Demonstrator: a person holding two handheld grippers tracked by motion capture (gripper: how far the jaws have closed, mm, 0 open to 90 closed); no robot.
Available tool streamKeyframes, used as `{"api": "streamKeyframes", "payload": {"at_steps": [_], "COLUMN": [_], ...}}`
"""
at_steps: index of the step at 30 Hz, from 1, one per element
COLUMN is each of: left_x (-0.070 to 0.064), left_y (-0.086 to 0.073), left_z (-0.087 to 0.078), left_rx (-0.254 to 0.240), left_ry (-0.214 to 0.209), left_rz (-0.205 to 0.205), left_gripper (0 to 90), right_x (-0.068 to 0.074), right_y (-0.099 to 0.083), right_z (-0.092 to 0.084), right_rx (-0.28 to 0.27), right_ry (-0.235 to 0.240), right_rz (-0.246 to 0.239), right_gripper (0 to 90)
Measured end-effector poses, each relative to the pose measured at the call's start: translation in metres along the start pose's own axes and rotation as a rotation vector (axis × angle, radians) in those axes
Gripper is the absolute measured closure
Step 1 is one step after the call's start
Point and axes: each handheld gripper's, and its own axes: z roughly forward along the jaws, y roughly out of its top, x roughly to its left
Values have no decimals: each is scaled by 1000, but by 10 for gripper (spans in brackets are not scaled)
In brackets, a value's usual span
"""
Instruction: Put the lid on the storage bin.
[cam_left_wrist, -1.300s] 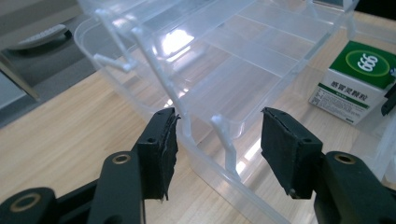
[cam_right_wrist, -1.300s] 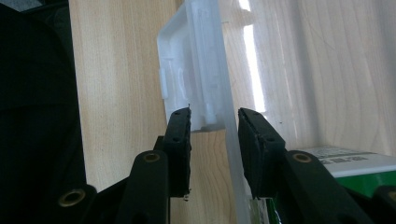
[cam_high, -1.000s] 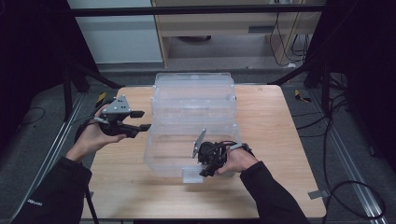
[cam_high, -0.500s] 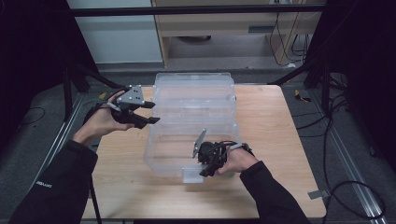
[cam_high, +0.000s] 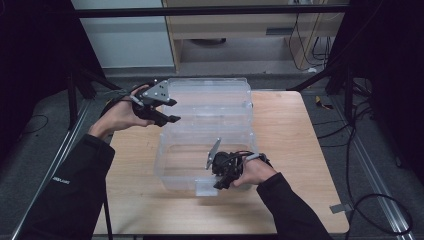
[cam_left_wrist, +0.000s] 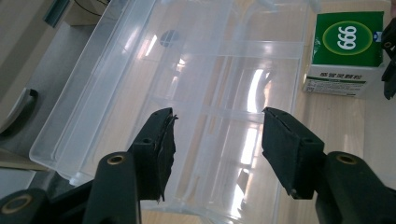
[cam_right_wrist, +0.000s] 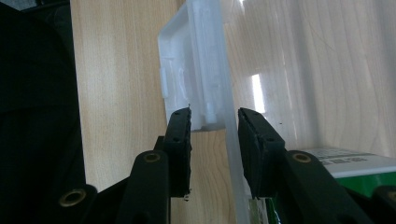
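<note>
wooden table (cam_high: 300, 150), cabinet (cam_high: 240, 30), floor cables (cam_high: 370, 130)

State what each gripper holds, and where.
Right gripper straddles the clear plastic box's front wall beside the latch; whether it presses cannot be told. Left gripper is open, empty.

Dim surrounds, glare on clear box (cam_left_wrist: 196, 84).
</note>
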Motion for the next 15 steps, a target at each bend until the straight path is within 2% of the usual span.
{"api": "streamKeyframes", "payload": {"at_steps": [9,15], "left_x": [9,15], "left_y": [8,10], "left_z": [13,20], "left_rx": [67,66], "left_ry": [-16,-24], "left_rz": [42,50], "left_gripper": [469,474], "right_x": [0,0], "right_y": [0,0], "right_z": [0,0], "right_rx": [0,-1], "right_ry": [-1,0], "right_rz": [1,1], "right_gripper": [657,657]}}
